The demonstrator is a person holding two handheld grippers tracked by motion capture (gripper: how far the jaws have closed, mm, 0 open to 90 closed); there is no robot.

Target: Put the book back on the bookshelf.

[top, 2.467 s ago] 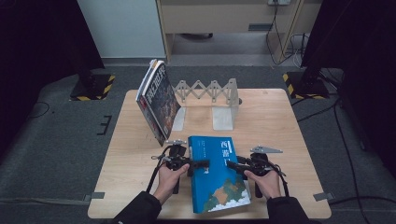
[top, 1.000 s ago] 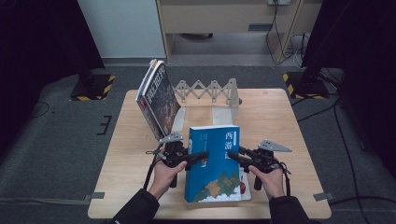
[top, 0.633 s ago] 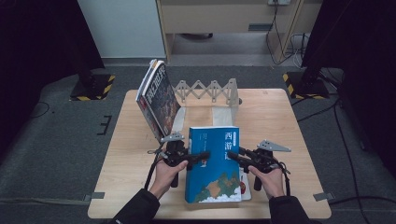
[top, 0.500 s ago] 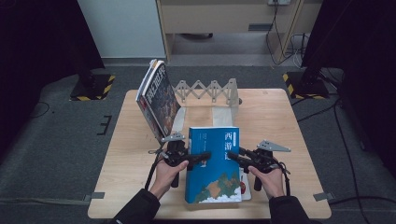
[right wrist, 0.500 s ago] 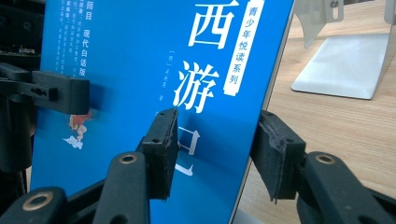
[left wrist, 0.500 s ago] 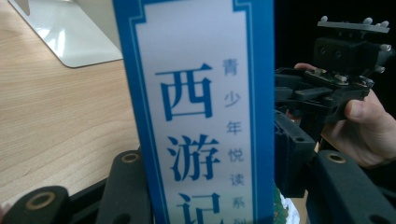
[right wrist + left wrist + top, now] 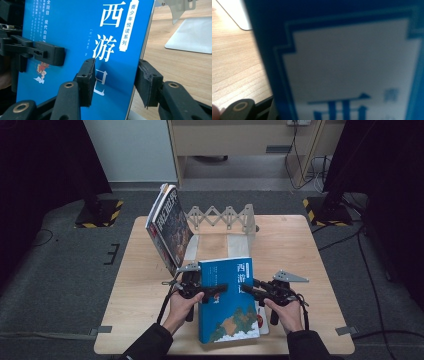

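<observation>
Magazine propped upright against metal book rack near desk's far-left corner. Left gripper laid across blue book's left edge; jaws just closing, book between them; whether pads press it cannot be told. Blue book tilted up near desk's front edge, mid-width, cover facing up. Right gripper set astride book's right edge: one pad on cover, other spaced off behind edge, grip not seen pressed.
</observation>
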